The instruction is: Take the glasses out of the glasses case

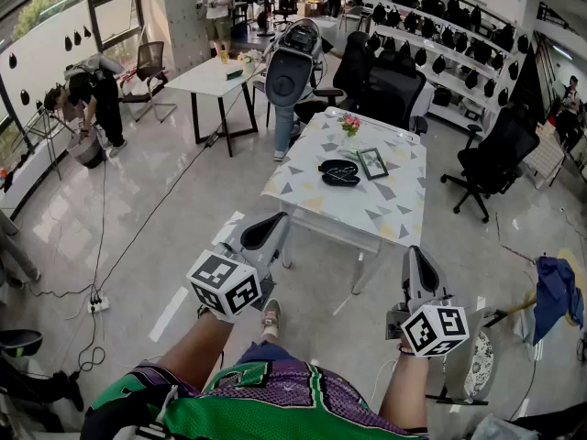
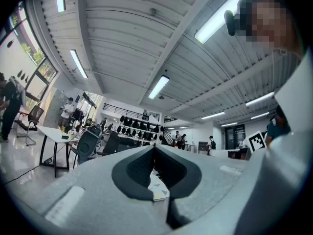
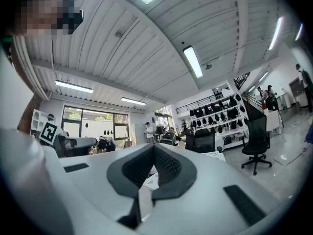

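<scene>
Glasses case [image 1: 338, 172] lies on the patterned table [image 1: 394, 214] at centre frame beside a picture frame [image 1: 372, 162], well apart from our left gripper [image 1: 264, 232] and right gripper [image 1: 418, 269], the 2 pressed together and empty, so we should step close and spread them before reaching.

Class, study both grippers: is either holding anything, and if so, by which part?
Nothing is held. The left gripper and the right gripper are both shut and empty; the glasses case lies on the table ahead, untouched.

Black glasses case [image 1: 338, 172], triangle-patterned white table [image 1: 371, 211]
</scene>
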